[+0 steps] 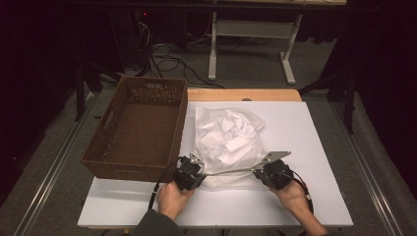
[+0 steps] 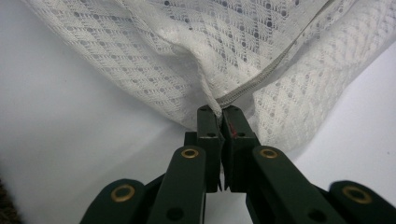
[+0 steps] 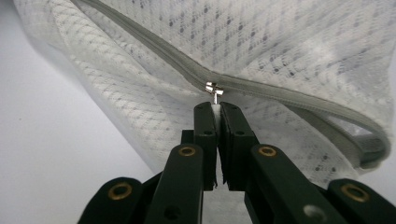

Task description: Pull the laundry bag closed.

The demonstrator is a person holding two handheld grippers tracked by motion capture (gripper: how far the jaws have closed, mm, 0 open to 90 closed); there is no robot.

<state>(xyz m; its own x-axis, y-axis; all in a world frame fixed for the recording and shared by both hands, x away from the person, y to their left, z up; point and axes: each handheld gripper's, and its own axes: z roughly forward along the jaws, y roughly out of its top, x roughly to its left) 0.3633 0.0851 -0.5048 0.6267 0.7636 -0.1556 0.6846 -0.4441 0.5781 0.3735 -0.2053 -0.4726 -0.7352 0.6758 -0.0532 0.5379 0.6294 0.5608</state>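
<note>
The white counter (image 1: 314,147) carries a brown woven basket (image 1: 137,128) at its left, standing empty. Just beside the basket, toward the middle of the counter, lies a white mesh laundry bag (image 1: 228,142) with pale folded items inside.

The bag's near edge carries the zipper (image 3: 280,91), which runs between the two tools. The left tool (image 1: 189,173) is pressed together on the mesh at the zipper's end (image 2: 219,100), anchoring it. The right tool (image 1: 269,173) is pinching the small metal zipper pull (image 3: 214,88), with the slider sitting just above its tips.

Judgement on the step in hand: the bag is being worked along its zipper. To do this well, the left tool should hold the end firmly and keep the seam taut, while the right tool draws the pull straight along the zipper line, low and level, so that no mesh catches in the slider.

Both hands rest low at the near edge, forearms coming in from below, tools pointing forward at the bag.
</note>
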